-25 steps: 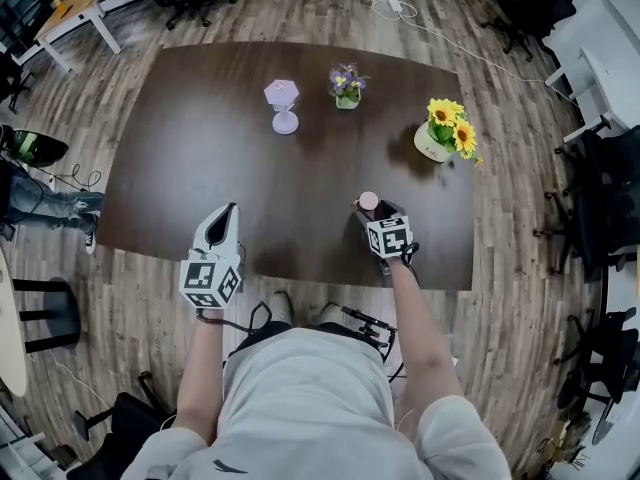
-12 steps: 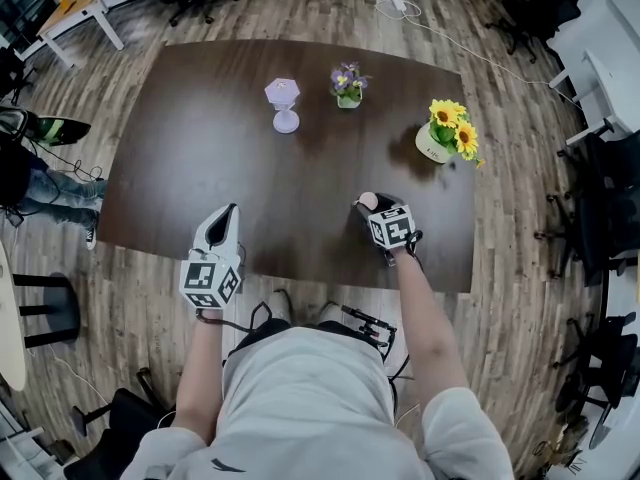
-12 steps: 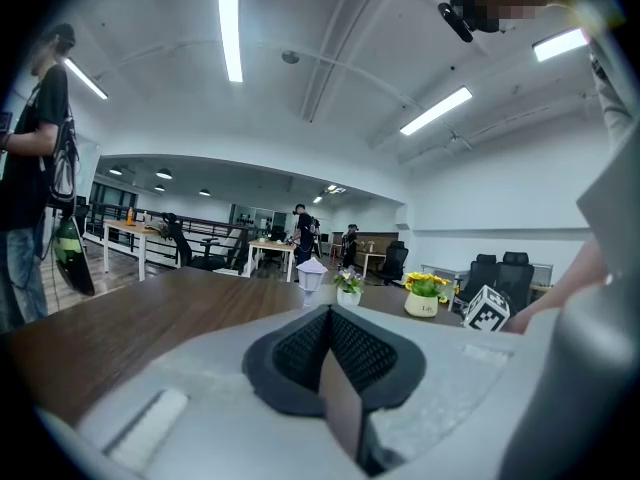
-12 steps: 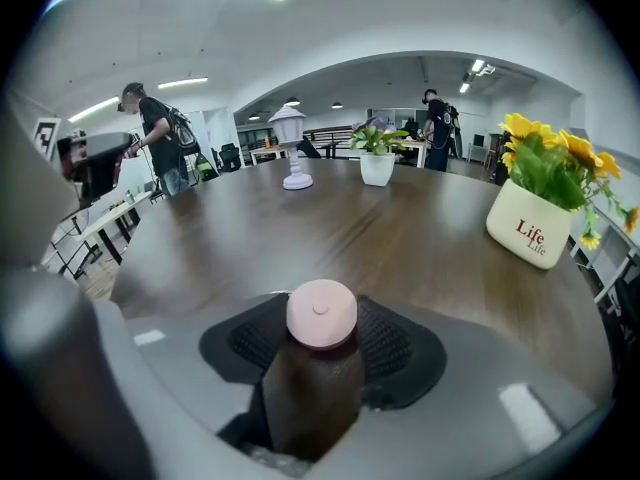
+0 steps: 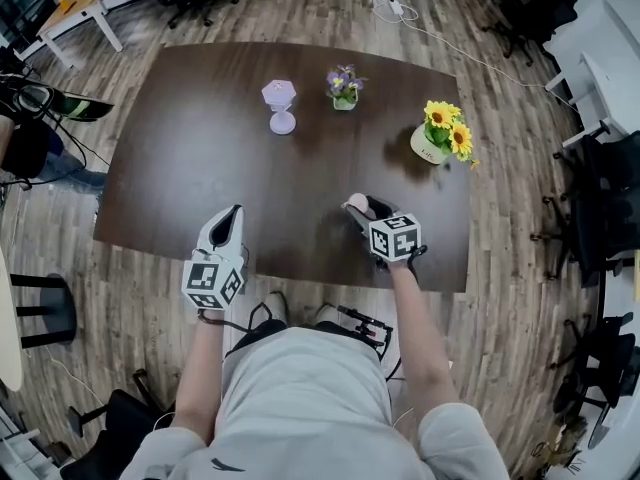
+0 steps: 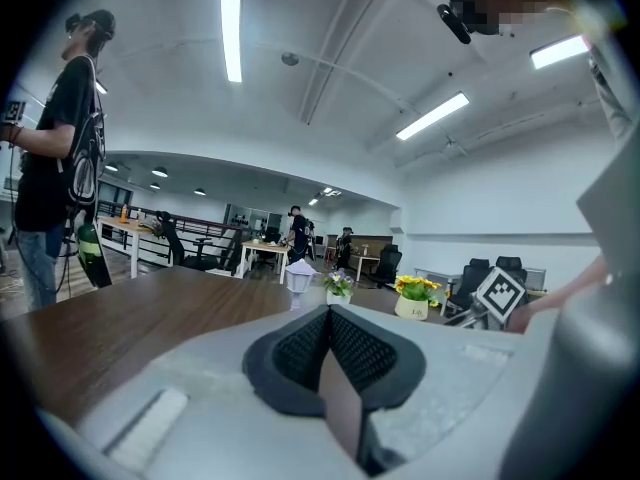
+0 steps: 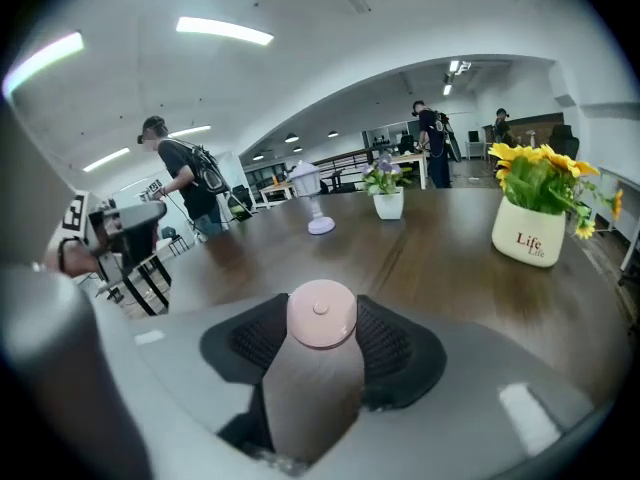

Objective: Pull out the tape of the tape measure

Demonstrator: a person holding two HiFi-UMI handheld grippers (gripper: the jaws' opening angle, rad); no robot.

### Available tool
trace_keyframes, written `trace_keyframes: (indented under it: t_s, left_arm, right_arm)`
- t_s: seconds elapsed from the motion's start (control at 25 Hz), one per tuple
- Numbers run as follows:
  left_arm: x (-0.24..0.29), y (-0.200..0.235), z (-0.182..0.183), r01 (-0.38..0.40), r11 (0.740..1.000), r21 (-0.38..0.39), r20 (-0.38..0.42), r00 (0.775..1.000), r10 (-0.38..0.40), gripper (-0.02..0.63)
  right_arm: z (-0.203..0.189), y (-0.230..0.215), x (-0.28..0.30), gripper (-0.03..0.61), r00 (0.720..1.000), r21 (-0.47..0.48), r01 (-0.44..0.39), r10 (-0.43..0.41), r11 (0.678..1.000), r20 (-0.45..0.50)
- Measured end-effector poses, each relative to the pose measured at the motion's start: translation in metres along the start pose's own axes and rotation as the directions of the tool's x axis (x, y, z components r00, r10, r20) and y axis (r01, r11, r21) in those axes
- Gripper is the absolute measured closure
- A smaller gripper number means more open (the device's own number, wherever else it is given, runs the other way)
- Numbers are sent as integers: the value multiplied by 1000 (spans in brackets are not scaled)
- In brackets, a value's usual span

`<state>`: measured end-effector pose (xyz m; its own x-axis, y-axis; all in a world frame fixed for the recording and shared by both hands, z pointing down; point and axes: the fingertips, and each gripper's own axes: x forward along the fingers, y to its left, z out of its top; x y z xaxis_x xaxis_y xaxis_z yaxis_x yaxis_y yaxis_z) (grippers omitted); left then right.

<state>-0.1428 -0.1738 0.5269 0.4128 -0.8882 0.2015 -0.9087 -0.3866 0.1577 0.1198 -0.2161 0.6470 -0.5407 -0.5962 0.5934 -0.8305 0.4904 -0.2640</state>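
The tape measure (image 7: 321, 315) is a small round pink case, and my right gripper (image 7: 320, 356) is shut on it, with the black pads (image 7: 393, 345) pressing on both its sides. In the head view the tape measure (image 5: 355, 202) sits at the tip of the right gripper (image 5: 362, 207), just over the near right part of the dark table (image 5: 200, 138). No tape shows outside the case. My left gripper (image 5: 232, 212) hovers at the table's near left edge, jaws shut with nothing between them, as the left gripper (image 6: 328, 336) view confirms.
On the table's far side stand a lilac lamp-shaped ornament (image 5: 280, 105), a small pot of purple flowers (image 5: 343, 86) and a white pot of sunflowers (image 5: 438, 133). Office chairs, desks and floor cables surround the table. A person (image 5: 30, 148) stands off its left end.
The right gripper has shifted a little to the left with the pink tape measure in its tip. The left gripper has stayed where it was. The person at the left has moved.
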Motion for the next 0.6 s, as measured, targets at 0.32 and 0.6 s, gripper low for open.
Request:
trace_keyframes:
  t_s: [0.32, 0.6]
  left_arm:
    - [18, -72, 5, 176, 978, 112, 0, 984, -177, 547]
    - [20, -120, 5, 284, 936, 209, -6, 957, -289, 496]
  right_arm:
    - [65, 75, -49, 362, 985, 3, -140, 139, 990, 101]
    - [79, 113, -67, 362, 976, 7, -201, 200, 979, 80]
